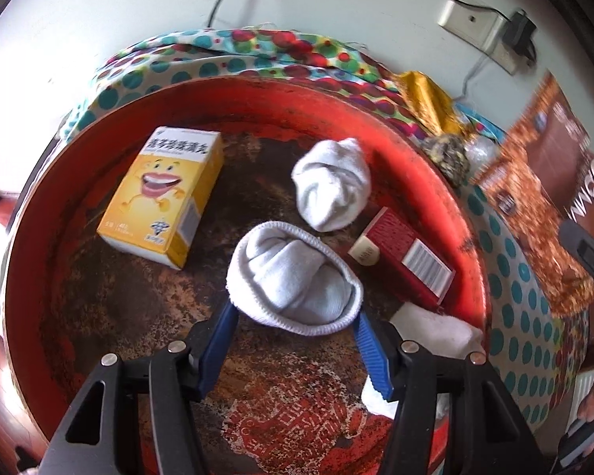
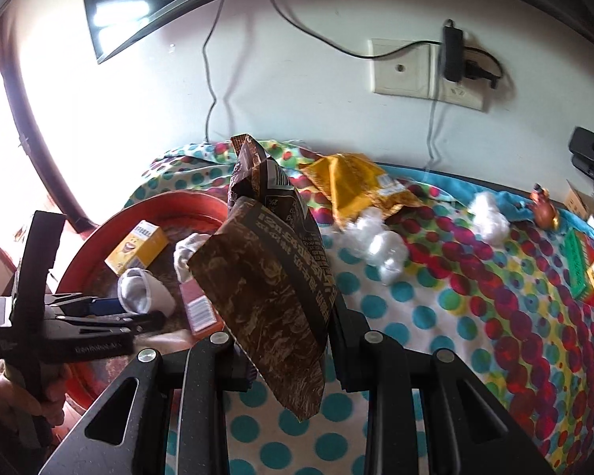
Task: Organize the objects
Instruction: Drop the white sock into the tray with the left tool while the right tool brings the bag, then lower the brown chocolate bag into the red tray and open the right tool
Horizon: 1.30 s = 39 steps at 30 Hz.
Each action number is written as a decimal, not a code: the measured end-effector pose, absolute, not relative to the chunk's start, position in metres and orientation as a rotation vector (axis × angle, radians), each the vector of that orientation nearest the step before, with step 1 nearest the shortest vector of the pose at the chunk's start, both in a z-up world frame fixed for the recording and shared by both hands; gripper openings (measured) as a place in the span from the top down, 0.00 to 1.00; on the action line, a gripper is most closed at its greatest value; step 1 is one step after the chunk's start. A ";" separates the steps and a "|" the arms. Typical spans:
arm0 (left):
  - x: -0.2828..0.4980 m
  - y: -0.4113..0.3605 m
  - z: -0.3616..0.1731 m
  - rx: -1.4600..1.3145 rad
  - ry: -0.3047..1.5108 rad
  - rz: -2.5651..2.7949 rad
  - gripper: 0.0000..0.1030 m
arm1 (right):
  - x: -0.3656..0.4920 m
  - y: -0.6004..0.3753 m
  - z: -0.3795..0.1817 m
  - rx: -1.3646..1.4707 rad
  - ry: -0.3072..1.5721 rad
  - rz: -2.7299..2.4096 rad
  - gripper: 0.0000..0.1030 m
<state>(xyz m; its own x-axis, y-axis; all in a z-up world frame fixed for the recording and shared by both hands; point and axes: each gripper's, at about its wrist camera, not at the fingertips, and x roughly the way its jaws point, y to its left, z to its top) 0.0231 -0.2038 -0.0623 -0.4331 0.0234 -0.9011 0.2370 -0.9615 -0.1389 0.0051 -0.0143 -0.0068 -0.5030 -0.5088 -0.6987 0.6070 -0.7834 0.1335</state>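
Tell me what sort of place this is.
Probably a room in a home: a polka-dot cloth spread over a surface against a wall, a wall socket with plugged-in cables, and a screen's edge overhead.

I am in a home. A dotted cloth (image 2: 435, 308) covers the surface; a wall socket (image 2: 427, 75) sits far right.

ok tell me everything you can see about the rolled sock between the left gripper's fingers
The rolled sock is white to pale grey knit, bundled into a ball with its ribbed cuff folded over like a rim. It lies in the worn red round tray, in front of a second white sock and beside the red pack. The left gripper brackets it: the blue fingers sit at its sides, the jaws opening, seemingly not squeezing it.
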 end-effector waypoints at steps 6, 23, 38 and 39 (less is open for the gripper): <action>0.022 -0.195 -0.059 1.630 0.297 -2.572 0.41 | 0.007 -0.040 -0.002 1.005 0.164 -2.200 0.74; 0.028 -0.170 -0.039 1.633 -0.045 -2.692 0.39 | 0.008 -0.095 -0.017 1.078 0.159 -2.063 0.74; 0.043 -0.191 -0.031 1.629 0.044 -2.699 0.39 | -0.009 -0.117 -0.017 1.142 -0.024 -1.925 0.74; 0.043 -0.192 -0.030 1.626 0.039 -2.698 0.39 | -0.010 -0.118 -0.021 1.162 -0.051 -1.897 0.74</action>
<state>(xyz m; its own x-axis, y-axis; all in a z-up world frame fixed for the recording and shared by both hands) 0.0433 -0.1917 -0.0297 -0.4672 0.0205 -0.8839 0.0048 -0.9997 -0.0257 -0.0102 -0.1181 -0.0210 -0.1699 -0.6960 -0.6977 0.6572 -0.6075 0.4461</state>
